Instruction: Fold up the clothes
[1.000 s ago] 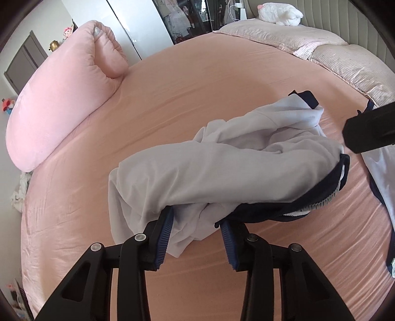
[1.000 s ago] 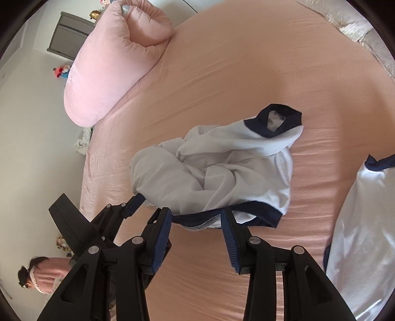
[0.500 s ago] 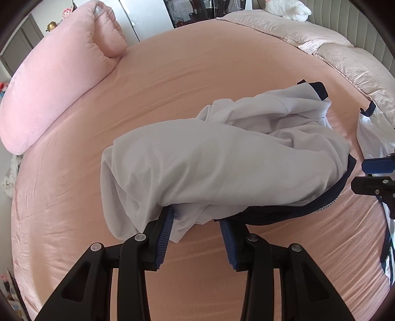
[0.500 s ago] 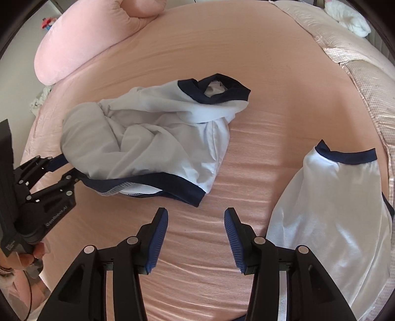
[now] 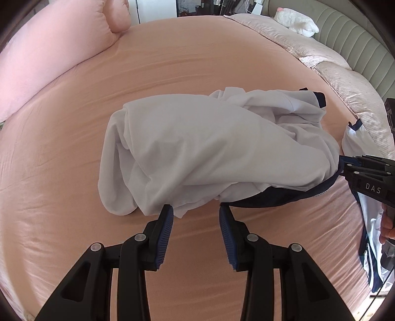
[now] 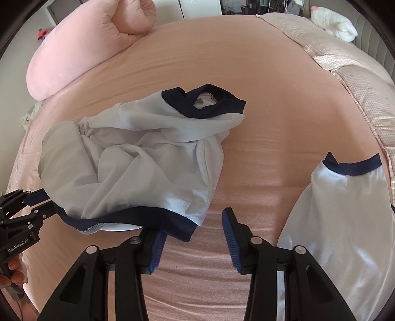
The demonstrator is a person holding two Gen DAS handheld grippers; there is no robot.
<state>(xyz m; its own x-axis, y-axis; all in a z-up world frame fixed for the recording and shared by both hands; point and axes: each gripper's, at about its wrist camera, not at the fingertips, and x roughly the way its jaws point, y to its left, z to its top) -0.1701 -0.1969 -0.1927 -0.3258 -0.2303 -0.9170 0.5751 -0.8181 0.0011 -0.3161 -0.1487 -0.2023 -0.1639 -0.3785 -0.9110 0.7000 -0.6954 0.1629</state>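
The left tool [image 5: 196, 213] and right tool [image 6: 193, 228] are both gaping wide at the shirt's [image 6: 138, 158] near edge, likely getting ready to grab its hem [image 6: 138, 217] and spread it on the bed [image 6: 271, 98].

A home bedroom is showing: a round bed [image 6: 284, 98] is lying under a peach sheet, bearing a pink pillow [image 6: 81, 49], with a wardrobe [image 6: 200, 7] standing behind.

A long pink pillow [image 6: 81, 49] (bent at one end) and a white plush toy [image 6: 333, 24] lie on the bed [image 6: 271, 86].
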